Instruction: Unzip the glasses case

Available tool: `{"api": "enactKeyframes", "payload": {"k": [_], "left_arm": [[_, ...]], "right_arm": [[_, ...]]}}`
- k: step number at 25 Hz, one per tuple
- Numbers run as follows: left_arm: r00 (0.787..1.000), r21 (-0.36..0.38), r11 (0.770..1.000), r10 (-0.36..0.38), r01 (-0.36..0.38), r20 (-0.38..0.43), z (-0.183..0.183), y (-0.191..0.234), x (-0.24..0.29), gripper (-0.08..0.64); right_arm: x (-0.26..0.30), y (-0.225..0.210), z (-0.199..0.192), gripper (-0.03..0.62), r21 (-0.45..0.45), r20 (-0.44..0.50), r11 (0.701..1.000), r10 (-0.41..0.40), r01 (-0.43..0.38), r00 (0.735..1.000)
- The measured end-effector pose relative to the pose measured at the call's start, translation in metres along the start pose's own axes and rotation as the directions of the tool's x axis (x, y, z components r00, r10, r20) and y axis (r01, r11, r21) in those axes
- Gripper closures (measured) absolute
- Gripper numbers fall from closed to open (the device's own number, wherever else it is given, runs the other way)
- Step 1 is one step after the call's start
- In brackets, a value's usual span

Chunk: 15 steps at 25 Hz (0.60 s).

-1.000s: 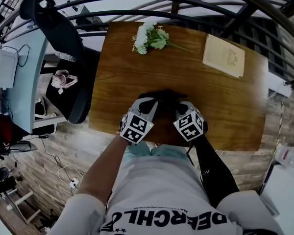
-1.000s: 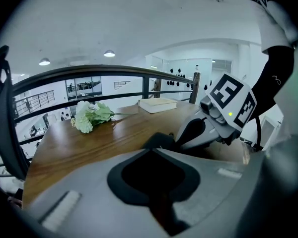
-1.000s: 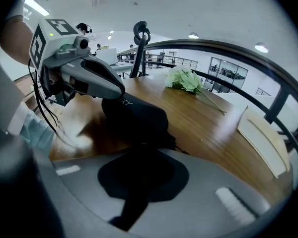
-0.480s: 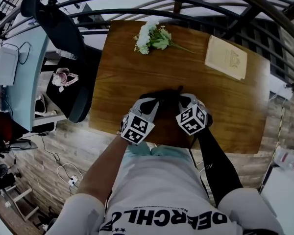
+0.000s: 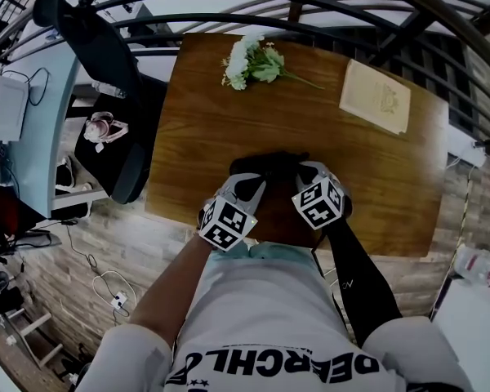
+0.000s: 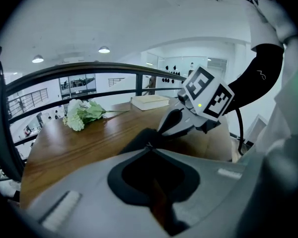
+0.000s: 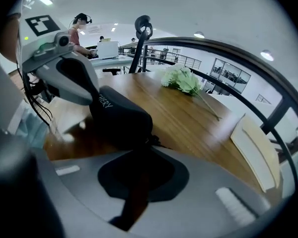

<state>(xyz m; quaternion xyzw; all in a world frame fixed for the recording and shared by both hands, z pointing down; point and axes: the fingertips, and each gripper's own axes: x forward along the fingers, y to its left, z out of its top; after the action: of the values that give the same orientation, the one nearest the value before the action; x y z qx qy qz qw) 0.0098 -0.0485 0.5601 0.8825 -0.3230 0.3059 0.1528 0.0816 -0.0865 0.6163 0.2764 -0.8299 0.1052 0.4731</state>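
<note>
- Left gripper (image 5: 256,178) has slid a touch back toward the person since half a second ago. The right gripper (image 5: 300,171) is pretty much where it was.
- The black glasses case (image 5: 269,163) lies on the wooden table (image 5: 204,129) near the person's edge, right between the two gripper tips.
- In the left gripper view the jaws are pressed together, nipping the near edge of the case, which lies just past the tips.
- In the right gripper view the jaws are also closed, pinching a small dark zipper pull (image 7: 150,142) at the case's end. The case bulges just ahead and to the left of them.
- White flowers (image 5: 249,62) and a pale book (image 5: 374,95) sit at the far side of the table, well apart from the case.
</note>
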Motion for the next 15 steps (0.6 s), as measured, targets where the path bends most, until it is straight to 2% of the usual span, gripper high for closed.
{"api": "enactKeyframes", "payload": {"k": [3,5,9,15], "left_arm": [[0.998,0.006,0.999,-0.049,0.049,-0.026,-0.011,-0.021,0.001,0.558],[0.997,-0.002,0.998,-0.056,0.056,-0.053,-0.021,-0.025,0.004,0.558],[0.997,-0.013,1.0,-0.004,0.003,-0.081,-0.029,-0.011,0.007,0.558],[0.992,-0.032,0.996,0.08,-0.084,-0.099,-0.036,0.017,-0.002,0.558]], "right_arm": [[-0.003,0.006,-0.007,0.563,0.042,-0.003,0.999,0.009,-0.009,1.0],[-0.005,0.01,-0.009,0.563,0.058,0.0,0.998,0.015,-0.015,1.0],[-0.007,0.015,-0.011,0.563,0.053,-0.006,0.998,0.035,-0.035,0.999],[-0.01,0.048,-0.008,0.563,-0.011,-0.019,0.995,0.104,-0.104,0.994]]}}
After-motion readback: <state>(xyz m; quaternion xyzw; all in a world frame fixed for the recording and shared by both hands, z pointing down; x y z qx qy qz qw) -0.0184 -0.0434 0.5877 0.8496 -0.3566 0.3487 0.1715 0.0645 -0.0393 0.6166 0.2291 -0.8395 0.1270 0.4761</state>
